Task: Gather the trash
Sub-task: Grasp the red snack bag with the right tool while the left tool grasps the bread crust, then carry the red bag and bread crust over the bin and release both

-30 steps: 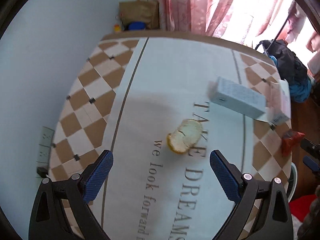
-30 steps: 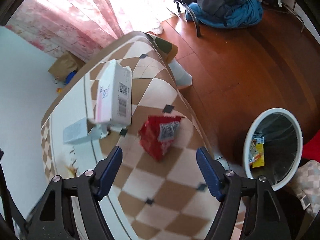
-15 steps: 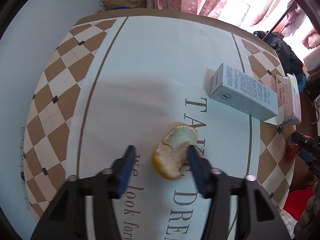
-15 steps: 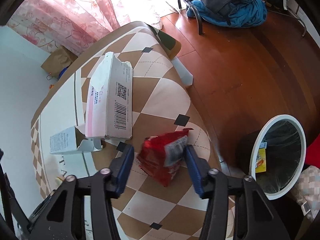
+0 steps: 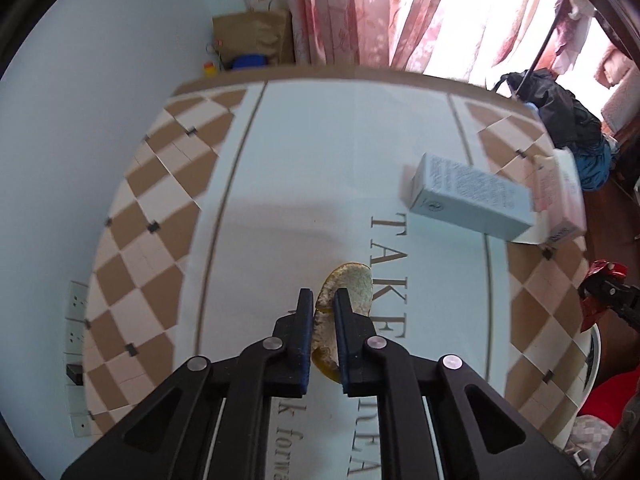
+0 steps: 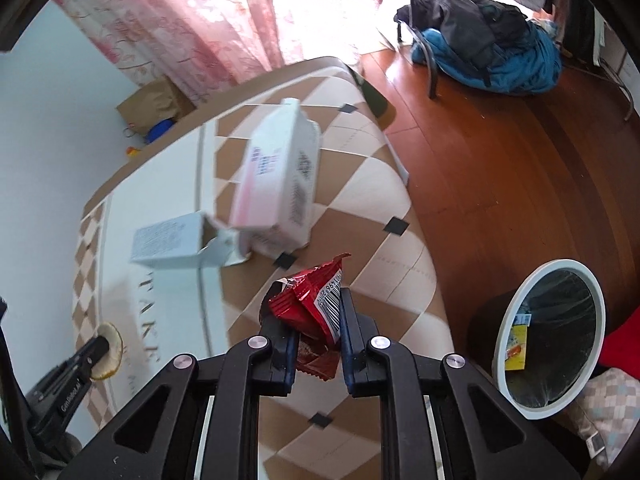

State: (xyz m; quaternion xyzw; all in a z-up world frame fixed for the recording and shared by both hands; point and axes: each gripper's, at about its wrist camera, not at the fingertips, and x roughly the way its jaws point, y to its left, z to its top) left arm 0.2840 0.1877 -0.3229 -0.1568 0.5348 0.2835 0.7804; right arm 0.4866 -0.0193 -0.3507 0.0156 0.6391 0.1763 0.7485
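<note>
The left tongs [image 5: 322,300] are black matt plastic with shiny metal pins, and they pinch a bumpy, rough orange peel [image 5: 352,288]. The right tongs [image 6: 306,312] squeeze a shiny, crinkly red wrapper [image 6: 310,304]. The table [image 5: 320,160] wears a smooth cloth that looks a bit shiny. Two boxes, a blue box [image 5: 468,196] and a pink box [image 6: 276,176], look like smooth card. The floor [image 6: 500,168] is glossy wood. The bin [image 6: 548,336] has a smooth white plastic rim.

Pink curtains [image 6: 224,20] hang behind a brown paper bag [image 5: 252,38] (floor level), near piled clothes [image 6: 492,52].
</note>
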